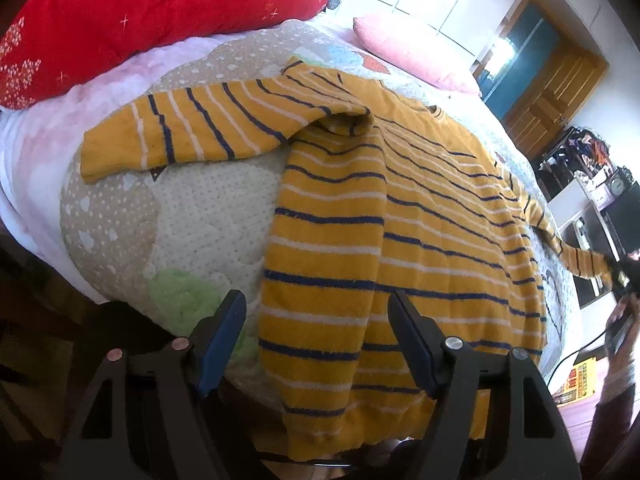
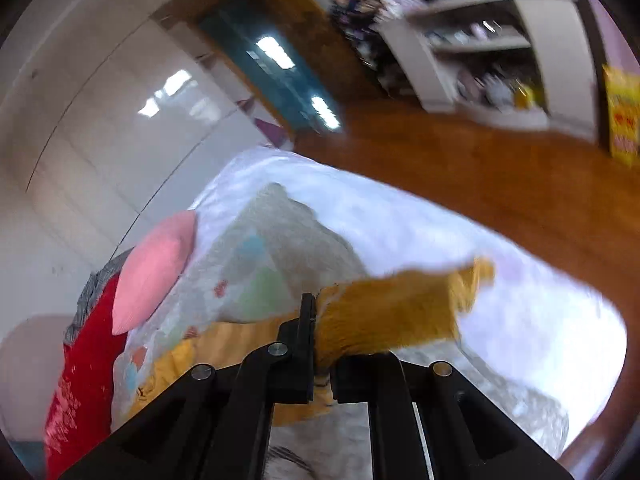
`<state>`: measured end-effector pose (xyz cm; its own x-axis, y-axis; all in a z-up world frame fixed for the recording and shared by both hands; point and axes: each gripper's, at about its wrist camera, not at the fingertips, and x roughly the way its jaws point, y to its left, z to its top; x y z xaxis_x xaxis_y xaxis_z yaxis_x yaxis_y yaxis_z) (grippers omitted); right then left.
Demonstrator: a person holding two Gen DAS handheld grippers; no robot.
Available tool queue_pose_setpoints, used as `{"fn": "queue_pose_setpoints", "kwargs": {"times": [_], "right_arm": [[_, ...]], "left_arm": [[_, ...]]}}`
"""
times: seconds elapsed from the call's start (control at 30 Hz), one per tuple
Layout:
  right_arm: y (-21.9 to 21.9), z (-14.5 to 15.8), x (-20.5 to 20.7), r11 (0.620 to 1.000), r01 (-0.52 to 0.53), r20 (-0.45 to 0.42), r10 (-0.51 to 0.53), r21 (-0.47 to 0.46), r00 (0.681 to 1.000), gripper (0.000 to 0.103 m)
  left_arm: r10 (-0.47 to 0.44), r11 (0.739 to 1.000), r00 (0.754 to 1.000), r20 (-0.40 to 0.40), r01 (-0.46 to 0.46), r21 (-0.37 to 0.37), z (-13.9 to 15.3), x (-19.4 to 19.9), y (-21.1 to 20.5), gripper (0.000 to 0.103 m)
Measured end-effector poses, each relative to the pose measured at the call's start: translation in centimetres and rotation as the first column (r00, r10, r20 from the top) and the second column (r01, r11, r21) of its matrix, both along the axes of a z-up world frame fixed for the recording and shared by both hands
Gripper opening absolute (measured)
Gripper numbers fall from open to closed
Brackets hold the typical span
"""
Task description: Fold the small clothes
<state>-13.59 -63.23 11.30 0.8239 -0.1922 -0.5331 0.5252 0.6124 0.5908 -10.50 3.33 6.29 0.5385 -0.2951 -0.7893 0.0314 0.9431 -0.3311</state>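
A small yellow sweater with dark blue and white stripes is lying on the patterned quilt of a bed, with its hem toward the left wrist camera and its neck toward the pink pillow. One side of the body is already lying folded over the middle, and the left sleeve is stretching out sideways, toward the red pillow. The left gripper is hanging just above the hem with its jaws wide apart and it is holding nothing. The right gripper is gripping the cuff of the right sleeve: its jaws are almost closed and the yellow cloth is pinched between them, lifted a little off the quilt, although this view is blurred. In the left view the same sleeve is running off the right edge of the body toward that gripper. The cloth is looking soft, light and a little fuzzy, so I think it is going to bend and hang wherever it is not supported, and it is not fragile. It probably is not slipping easily on the quilt, so dragging may wrinkle the layers below. For the left sleeve, the cuff seems the best place to grasp, because it is thicker, and the hem corner for the body.
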Motion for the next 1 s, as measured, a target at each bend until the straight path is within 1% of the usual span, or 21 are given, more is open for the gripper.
{"fn": "queue_pose_setpoints", "kwargs": {"times": [0.03, 0.07, 0.13, 0.2, 0.27, 0.3, 0.33, 0.37, 0.43, 0.53, 0.57, 0.63, 0.67, 0.7, 0.77, 0.87, 0.9, 0.93, 0.97, 1.0], "right_arm": [[0.9, 1.0, 0.7, 0.999, -0.030, 0.002, 0.030, -0.024, 1.000, 0.006], [2.4, 2.4, 2.2, 0.995, -0.082, 0.002, 0.082, -0.055, 0.997, 0.006], [5.6, 4.2, 4.8, 0.978, -0.183, -0.003, 0.184, -0.099, 0.983, 0.006], [10.1, 5.7, 8.1, 0.944, -0.302, -0.017, 0.303, -0.132, 0.953, 0.006], [15.0, 6.3, 11.8, 0.896, -0.420, -0.038, 0.420, -0.144, 0.907, 0.006], [17.7, 6.4, 13.8, 0.863, -0.485, -0.050, 0.483, -0.141, 0.874, 0.006], [20.7, 6.2, 15.9, 0.824, -0.553, -0.061, 0.550, -0.123, 0.833, 0.006], [22.7, 5.9, 17.3, 0.797, -0.595, -0.070, 0.591, -0.106, 0.804, 0.006], [28.4, 4.6, 21.2, 0.721, -0.689, -0.114, 0.680, -0.074, 0.724, 0.006], [35.2, 2.3, 24.9, 0.634, -0.770, -0.190, 0.750, -0.065, 0.634, 0.006], [37.6, 1.4, 26.0, 0.600, -0.797, -0.223, 0.770, -0.066, 0.598, 0.006], [40.9, -0.2, 26.7, 0.553, -0.830, -0.271, 0.790, -0.072, 0.550, 0.006], [42.9, -1.1, 27.4, 0.525, -0.849, -0.292, 0.803, -0.065, 0.519, 0.006], [43.9, -2.3, 27.1, 0.510, -0.858, -0.304, 0.809, -0.062, 0.503, 0.006], [46.2, -3.7, 27.8, 0.488, -0.870, -0.344, 0.805, -0.077, 0.482, 0.006], [48.9, -4.7, 28.2, 0.447, -0.889, -0.395, 0.802, -0.101, 0.448, 0.009], [49.7, -4.9, 28.2, 0.441, -0.890, -0.415, 0.792, -0.117, 0.447, 0.010], [50.6, -5.0, 28.2, 0.434, -0.890, -0.437, 0.780, -0.141, 0.449, 0.016], [51.5, -5.0, 28.3, 0.422, -0.894, -0.444, 0.780, -0.149, 0.442, 0.023], [52.3, -4.9, 28.1, 0.407, -0.899, -0.450, 0.780, -0.163, 0.435, 0.033]], "left_arm": [[0.003, 1.000, 1.000, -0.002, -0.003, -0.006, -0.2, 0.0, 0.2, 0.072], [0.007, 1.000, 1.000, -0.005, -0.007, -0.013, -0.4, 0.1, 0.4, 0.072], [0.019, 0.999, 1.000, -0.010, -0.020, -0.027, -0.7, 0.1, 1.1, 0.072], [0.037, 0.999, 0.999, -0.007, -0.037, -0.040, -1.0, 0.0, 2.2, 0.072], [0.059, 0.997, 0.998, 0.004, -0.059, -0.046, -1.1, -0.2, 3.5, 0.072], [0.069, 0.996, 0.998, 0.008, -0.069, -0.048, -1.1, -0.3, 4.1, 0.072], [0.080, 0.996, 0.997, 0.012, -0.080, -0.050, -1.2, -0.5, 4.8, 0.072], [0.096, 0.994, 0.995, 0.015, -0.095, -0.052, -1.3, -0.7, 5.7, 0.072], [0.121, 0.991, 0.992, 0.018, -0.120, -0.053, -1.7, -1.1, 7.3, 0.073], [0.163, 0.986, 0.987, 0.016, -0.162, -0.050, -2.4, -1.6, 9.7, 0.073], [0.176, 0.983, 0.984, 0.007, -0.175, -0.054, -2.8, -1.8, 10.5, 0.073], [0.196, 0.979, 0.981, -0.007, -0.196, -0.063, -3.4, -2.0, 11.7, 0.073], [0.208, 0.976, 0.978, -0.014, -0.208, -0.066, -3.7, -2.2, 12.3, 0.073], [0.216, 0.974, 0.976, -0.018, -0.217, -0.066, -3.9, -2.3, 12.8, 0.073], [0.235, 0.969, 0.972, -0.022, -0.236, -0.070, -4.2, -2.5, 13.6, 0.073], [0.254, 0.963, 0.967, -0.025, -0.255, -0.086, -4.7, -2.8, 14.5, 0.073], [0.256, 0.962, 0.966, -0.026, -0.258, -0.090, -4.8, -2.7, 14.7, 0.073], [0.258, 0.961, 0.966, -0.027, -0.259, -0.092, -4.9, -2.8, 14.8, 0.073], [0.259, 0.961, 0.965, -0.028, -0.261, -0.095, -5.0, -2.8, 14.9, 0.073], [0.260, 0.960, 0.965, -0.028, -0.262, -0.098, -5.0, -2.7, 14.9, 0.073]]}}
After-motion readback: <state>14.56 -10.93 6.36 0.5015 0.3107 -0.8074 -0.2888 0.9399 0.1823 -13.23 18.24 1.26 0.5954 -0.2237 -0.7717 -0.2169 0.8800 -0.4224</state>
